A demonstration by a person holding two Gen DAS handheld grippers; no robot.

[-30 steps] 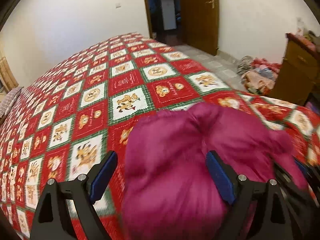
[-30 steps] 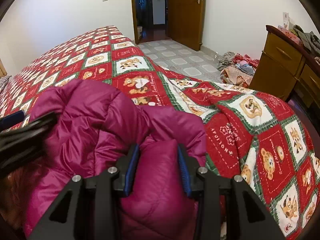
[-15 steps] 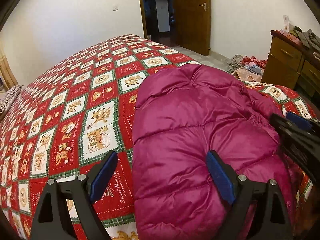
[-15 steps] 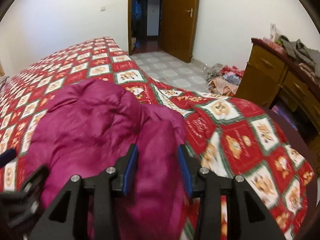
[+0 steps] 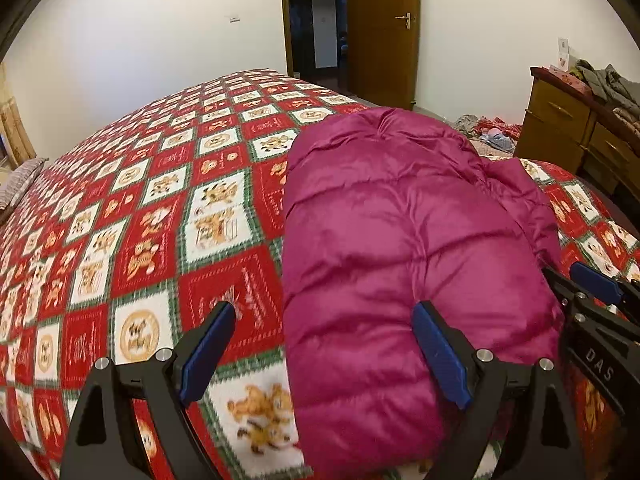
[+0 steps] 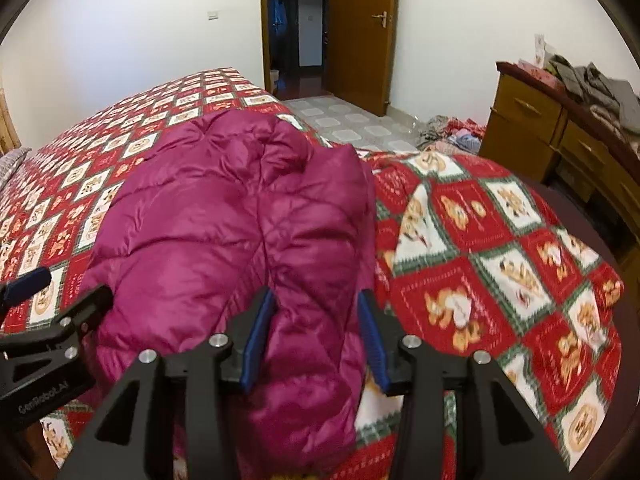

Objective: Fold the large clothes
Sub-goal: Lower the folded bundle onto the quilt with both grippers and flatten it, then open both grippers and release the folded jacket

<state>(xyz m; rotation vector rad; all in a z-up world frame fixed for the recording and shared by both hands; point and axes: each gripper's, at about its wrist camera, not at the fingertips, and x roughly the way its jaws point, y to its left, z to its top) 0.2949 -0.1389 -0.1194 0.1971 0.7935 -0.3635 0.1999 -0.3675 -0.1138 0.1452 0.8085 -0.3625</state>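
Bedspread (image 5: 152,216): red, white and green patchwork with bear prints. More of it shows below and beside both grippers than a second ago.
Down jacket (image 5: 400,248): magenta, quilted, folded into a long bundle on the bedspread. It stretches away ahead of both grippers. A second ago it bulged close against the cameras; now it lies flatter and further out.
Left gripper (image 5: 324,344): spread wide as before, one pad over bare bedspread, the other over the jacket's near left edge, pinching nothing.
Right gripper (image 6: 316,320): jaws opening around the jacket's near right fold, which sits between the pads.
Left view only: the jacket's smooth, tidy left flank.
Right view only: its rumpled right side, and tiled floor (image 6: 344,124) beyond the bed's corner.
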